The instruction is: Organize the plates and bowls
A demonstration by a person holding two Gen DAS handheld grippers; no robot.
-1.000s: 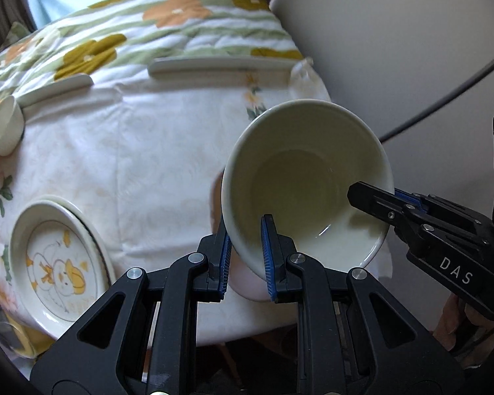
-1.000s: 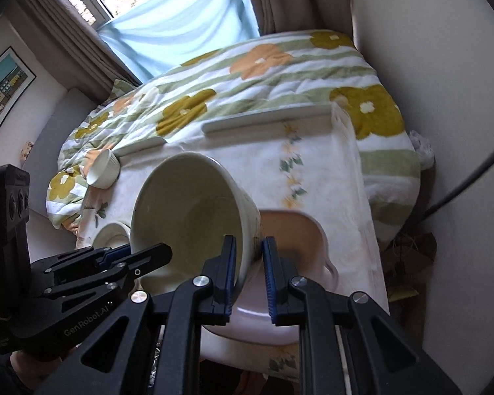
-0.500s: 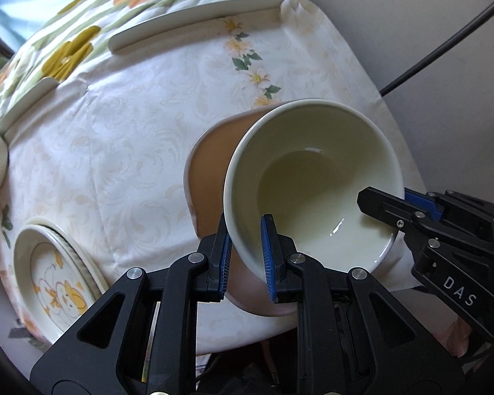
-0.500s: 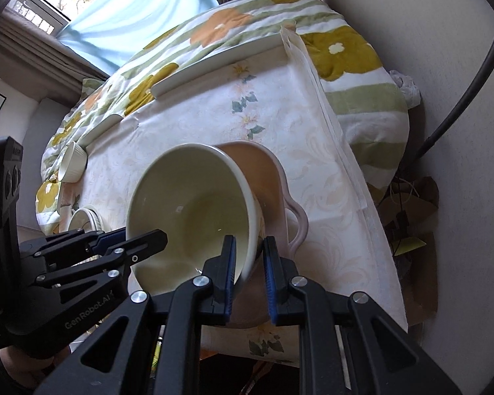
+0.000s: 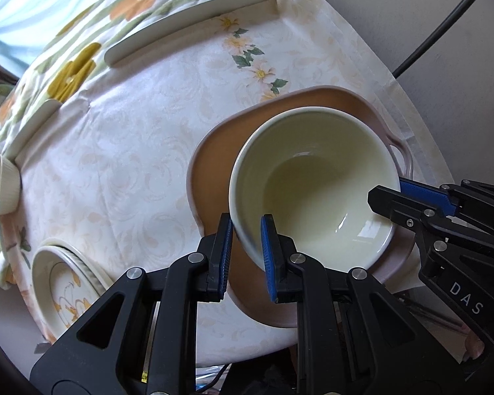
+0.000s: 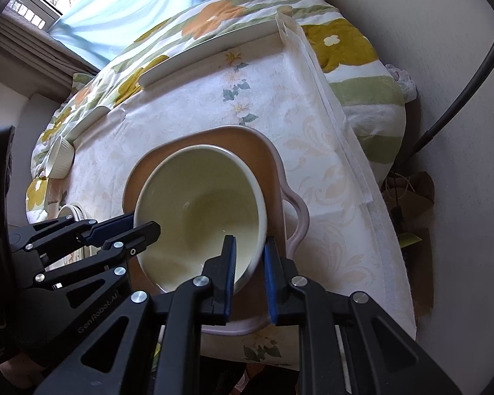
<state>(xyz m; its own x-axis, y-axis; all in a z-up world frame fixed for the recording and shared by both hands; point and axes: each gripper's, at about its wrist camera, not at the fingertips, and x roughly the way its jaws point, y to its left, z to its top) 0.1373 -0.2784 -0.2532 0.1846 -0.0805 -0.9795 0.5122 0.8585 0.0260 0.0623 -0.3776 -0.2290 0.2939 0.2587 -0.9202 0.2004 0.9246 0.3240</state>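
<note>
Bowl (image 5: 316,184) rim pinched by my left fingers (image 5: 247,250) at 6 o'clock, right fingers (image 6: 248,263) opposite, over pink tray (image 5: 214,164).

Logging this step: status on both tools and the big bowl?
Left tool and right tool shut on opposite rims of cream bowl. Bowl tilted, low in pink handled dish. Nothing in the way.

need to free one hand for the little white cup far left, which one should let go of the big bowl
Left. Both grippers, left and right, pinch the bowl over the brown tray; the cup sits on the left gripper's side.
</note>
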